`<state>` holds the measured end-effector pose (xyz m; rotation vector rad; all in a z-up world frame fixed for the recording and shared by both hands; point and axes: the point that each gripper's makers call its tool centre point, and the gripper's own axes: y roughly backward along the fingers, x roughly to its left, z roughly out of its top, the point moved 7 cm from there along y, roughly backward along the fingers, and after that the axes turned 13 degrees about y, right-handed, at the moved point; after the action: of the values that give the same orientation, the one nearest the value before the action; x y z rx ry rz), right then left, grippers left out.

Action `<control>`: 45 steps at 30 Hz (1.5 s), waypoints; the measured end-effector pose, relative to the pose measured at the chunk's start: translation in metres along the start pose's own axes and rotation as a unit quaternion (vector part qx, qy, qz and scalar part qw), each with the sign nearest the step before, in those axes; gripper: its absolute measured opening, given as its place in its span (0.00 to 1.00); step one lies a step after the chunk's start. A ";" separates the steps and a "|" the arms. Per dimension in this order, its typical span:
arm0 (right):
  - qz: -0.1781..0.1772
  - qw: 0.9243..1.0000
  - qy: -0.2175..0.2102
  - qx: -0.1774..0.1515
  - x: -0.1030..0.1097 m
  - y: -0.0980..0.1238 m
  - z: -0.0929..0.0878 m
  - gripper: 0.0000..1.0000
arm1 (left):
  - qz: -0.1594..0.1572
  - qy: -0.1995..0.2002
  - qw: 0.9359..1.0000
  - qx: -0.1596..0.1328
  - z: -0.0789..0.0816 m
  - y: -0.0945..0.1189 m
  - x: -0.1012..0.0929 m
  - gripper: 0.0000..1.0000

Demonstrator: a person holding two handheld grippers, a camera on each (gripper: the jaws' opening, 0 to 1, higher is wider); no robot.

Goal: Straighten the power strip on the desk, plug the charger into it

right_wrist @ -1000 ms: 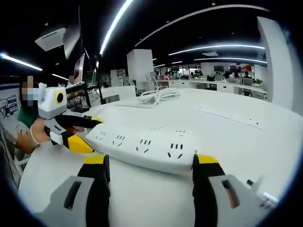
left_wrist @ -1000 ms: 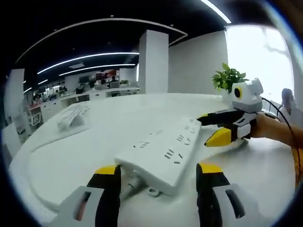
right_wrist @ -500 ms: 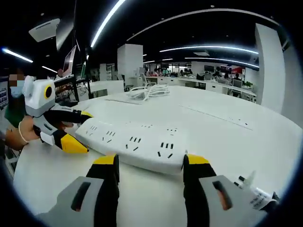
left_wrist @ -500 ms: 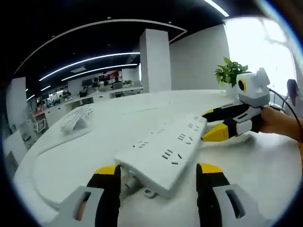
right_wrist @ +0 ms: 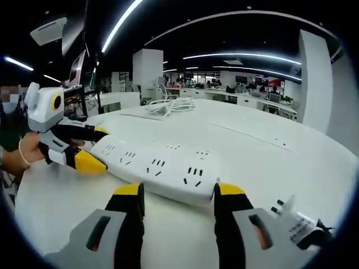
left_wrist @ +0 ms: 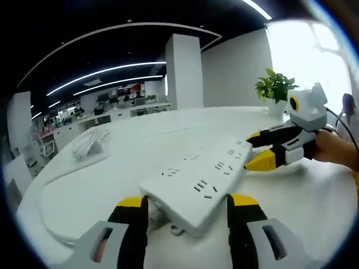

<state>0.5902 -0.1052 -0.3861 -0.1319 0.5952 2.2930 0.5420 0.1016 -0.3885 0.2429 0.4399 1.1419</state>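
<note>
Power strip [left_wrist: 196, 185] lies flat on the white table [left_wrist: 101, 174], one end between each tool's parted jaws. Left tool [left_wrist: 184, 208] and right tool [right_wrist: 175, 196] grip nothing. Advise closing both evenly, turning slowly; charger [right_wrist: 294, 221] waits beside.

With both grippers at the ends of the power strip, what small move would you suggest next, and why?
Probably close both grippers on the power strip before turning it. The left gripper and right gripper each straddle one end with jaws open beside its edges, so neither grips it yet. The charger lies apart near the right gripper and can wait.
</note>
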 end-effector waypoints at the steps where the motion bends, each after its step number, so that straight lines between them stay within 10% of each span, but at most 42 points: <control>1: -0.001 1.000 0.000 0.001 0.000 0.000 0.000 0.48 | -0.001 -0.001 1.000 0.000 0.000 0.000 0.000 0.56; 45: -0.080 0.995 -0.046 0.027 0.011 0.020 -0.006 0.42 | -0.084 -0.024 0.996 0.021 0.011 -0.017 0.008 0.53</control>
<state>0.5679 -0.1133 -0.3862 -0.0456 0.5763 2.1136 0.5639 0.1027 -0.3879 0.2652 0.4330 0.9619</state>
